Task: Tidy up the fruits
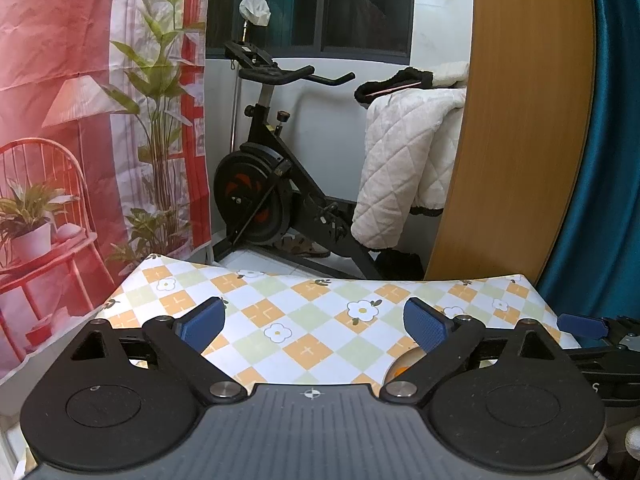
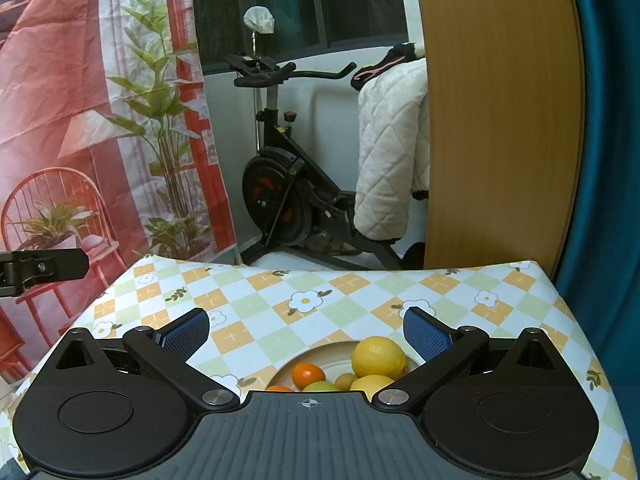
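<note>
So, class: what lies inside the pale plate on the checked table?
The plate holds two lemons, an orange, a green fruit and a small brownish one. The right tongs' body covers its near half.

The plate (image 2: 344, 350) is half hidden under the right gripper's body (image 2: 308, 432); the fruit (image 2: 320, 386) nearest it is cut off.

A plate (image 2: 340, 350) is sitting on the worktop (image 2: 360, 292), holding two lemons (image 2: 378, 356) to the right and an orange (image 2: 308, 375) to the left. Behind the worktop an exercise bike (image 2: 288, 184) is standing, with a quilt (image 2: 388, 152) hanging to its right.
</note>
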`<state>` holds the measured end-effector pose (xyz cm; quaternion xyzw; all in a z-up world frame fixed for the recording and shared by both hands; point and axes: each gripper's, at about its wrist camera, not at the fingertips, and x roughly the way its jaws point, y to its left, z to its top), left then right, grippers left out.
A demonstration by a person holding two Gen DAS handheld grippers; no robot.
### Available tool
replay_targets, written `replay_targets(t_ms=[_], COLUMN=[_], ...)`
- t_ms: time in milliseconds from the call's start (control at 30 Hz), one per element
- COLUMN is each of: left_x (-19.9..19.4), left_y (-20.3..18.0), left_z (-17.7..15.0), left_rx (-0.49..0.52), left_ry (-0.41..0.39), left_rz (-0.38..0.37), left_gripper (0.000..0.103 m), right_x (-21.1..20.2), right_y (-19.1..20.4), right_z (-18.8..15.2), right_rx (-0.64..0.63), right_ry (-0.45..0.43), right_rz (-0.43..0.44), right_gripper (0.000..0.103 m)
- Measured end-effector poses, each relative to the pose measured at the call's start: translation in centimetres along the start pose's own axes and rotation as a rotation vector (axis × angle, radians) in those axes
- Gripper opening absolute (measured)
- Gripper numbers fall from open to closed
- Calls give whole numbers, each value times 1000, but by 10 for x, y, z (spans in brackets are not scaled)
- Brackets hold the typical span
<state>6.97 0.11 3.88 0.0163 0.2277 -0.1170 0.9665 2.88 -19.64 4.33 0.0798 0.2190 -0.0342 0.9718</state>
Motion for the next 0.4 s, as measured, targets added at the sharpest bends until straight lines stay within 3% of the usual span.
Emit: replay_targets(t_ms=[400], left_x=[3], left_y=[0], left_z=[0], left_rx=[0], left_ry=[5], left_rz=[1], left_gripper=[98], right_x=[2], right_y=[-2], right_z=[-1], right_rx=[0], right_ry=[3], right_rz=[0], right_gripper=[103])
